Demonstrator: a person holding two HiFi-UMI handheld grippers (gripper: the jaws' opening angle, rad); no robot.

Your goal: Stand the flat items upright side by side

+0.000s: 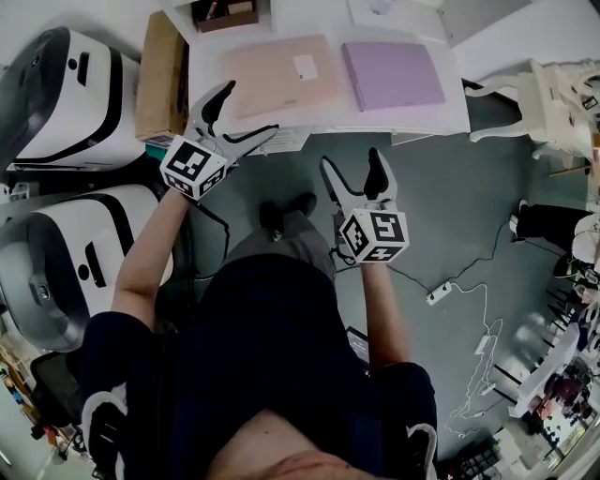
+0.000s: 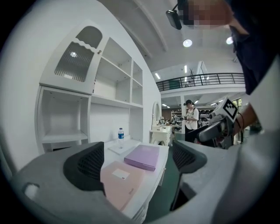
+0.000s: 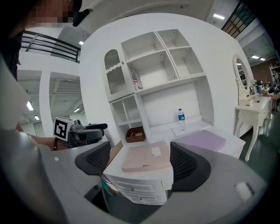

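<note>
It looked like a big open hall used as a lab, with a mock room set up inside it. A white shelf unit (image 3: 162, 74) stood over a white worktop (image 1: 323, 19), and a dressing table (image 3: 251, 107) stood beside them. Above ran a railed mezzanine (image 2: 197, 81) and ceiling lamps (image 2: 187, 43). A power strip (image 1: 438, 293) and loose cables lay on the grey floor (image 1: 469, 206) near bulky white machines (image 1: 66, 94), and a person (image 2: 190, 116) stood further back.
</note>
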